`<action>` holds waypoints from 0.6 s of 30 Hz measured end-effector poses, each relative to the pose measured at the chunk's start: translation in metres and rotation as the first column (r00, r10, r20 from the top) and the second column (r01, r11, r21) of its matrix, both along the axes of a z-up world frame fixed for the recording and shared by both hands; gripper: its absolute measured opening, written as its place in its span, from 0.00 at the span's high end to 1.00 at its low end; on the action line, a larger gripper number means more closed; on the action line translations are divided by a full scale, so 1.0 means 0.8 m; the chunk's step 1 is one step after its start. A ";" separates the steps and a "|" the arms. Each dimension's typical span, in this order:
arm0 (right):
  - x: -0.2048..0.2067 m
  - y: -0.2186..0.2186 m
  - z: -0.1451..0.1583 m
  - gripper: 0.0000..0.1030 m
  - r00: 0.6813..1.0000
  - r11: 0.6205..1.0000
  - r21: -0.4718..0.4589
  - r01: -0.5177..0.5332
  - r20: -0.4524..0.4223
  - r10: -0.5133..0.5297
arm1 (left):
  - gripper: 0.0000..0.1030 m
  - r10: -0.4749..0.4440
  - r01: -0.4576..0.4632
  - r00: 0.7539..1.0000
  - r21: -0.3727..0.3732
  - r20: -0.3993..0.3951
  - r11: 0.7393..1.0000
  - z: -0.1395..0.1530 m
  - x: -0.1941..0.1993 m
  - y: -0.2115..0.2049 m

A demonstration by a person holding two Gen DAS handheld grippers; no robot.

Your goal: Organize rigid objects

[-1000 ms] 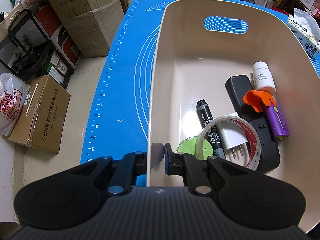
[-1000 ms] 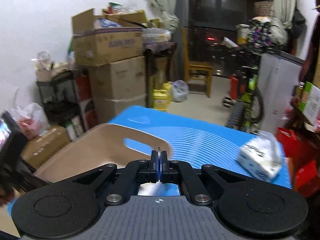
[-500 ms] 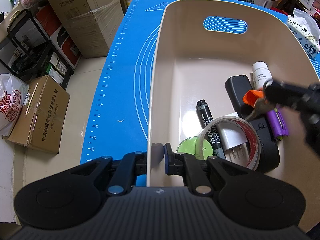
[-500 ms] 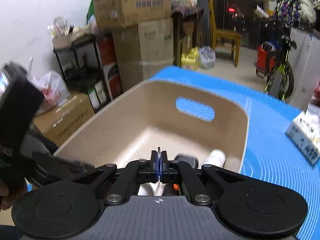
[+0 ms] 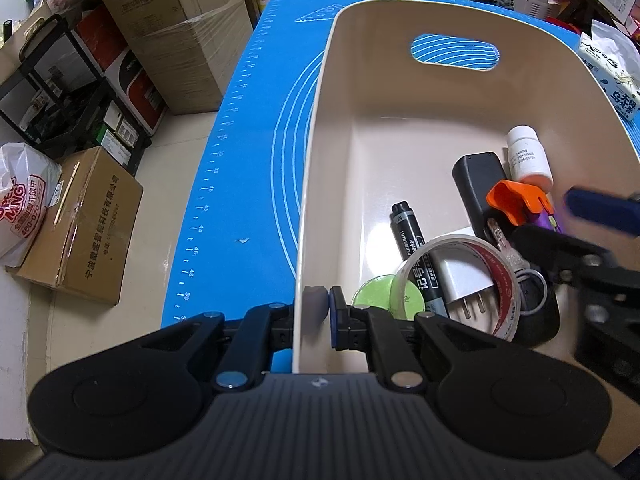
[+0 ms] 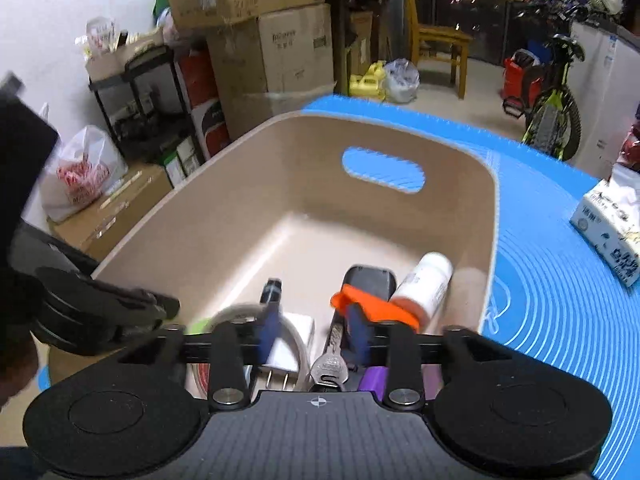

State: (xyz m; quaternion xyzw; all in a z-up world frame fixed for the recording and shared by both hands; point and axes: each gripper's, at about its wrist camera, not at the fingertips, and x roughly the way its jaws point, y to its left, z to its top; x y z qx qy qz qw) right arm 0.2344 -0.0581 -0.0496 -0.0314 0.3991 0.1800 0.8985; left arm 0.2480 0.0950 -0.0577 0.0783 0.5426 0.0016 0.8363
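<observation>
left wrist view: the left hand-held gripper (image 5: 318, 314) is clenched on the near left wall of the single beige bin (image 5: 316, 168), one pad outside and one inside, with the bin standing on the blue mat (image 5: 240, 168) that covers the tabletop. this view alone shows the bin's contents from above: one black marker (image 5: 416, 252), one roll of clear tape (image 5: 460, 276) lying over one white plug adapter (image 5: 460, 284), one green disc (image 5: 380, 296), one black remote (image 5: 476, 184), one white bottle (image 5: 528, 156), one orange-and-purple tool (image 5: 516, 200) and one key (image 5: 508, 252) on a ring. the right wrist view alone shows the right hand-held gripper (image 6: 316, 334) released, its blue pads spread wide above the key (image 6: 330, 364), which lies on the remote (image 6: 370, 280) inside the bin (image 6: 256, 184); the pads are blurred. this view also shows one tissue pack (image 6: 608, 224) on the mat (image 6: 560, 280) to the bin's right, well apart from it, and stacked cardboard boxes (image 6: 276, 52) behind.
</observation>
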 end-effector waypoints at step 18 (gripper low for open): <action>-0.076 -0.075 0.097 0.03 0.978 0.983 0.074 0.170 0.107 -0.177 | 0.18 -0.019 0.016 0.967 0.015 0.253 1.000 0.113 -0.078 -0.038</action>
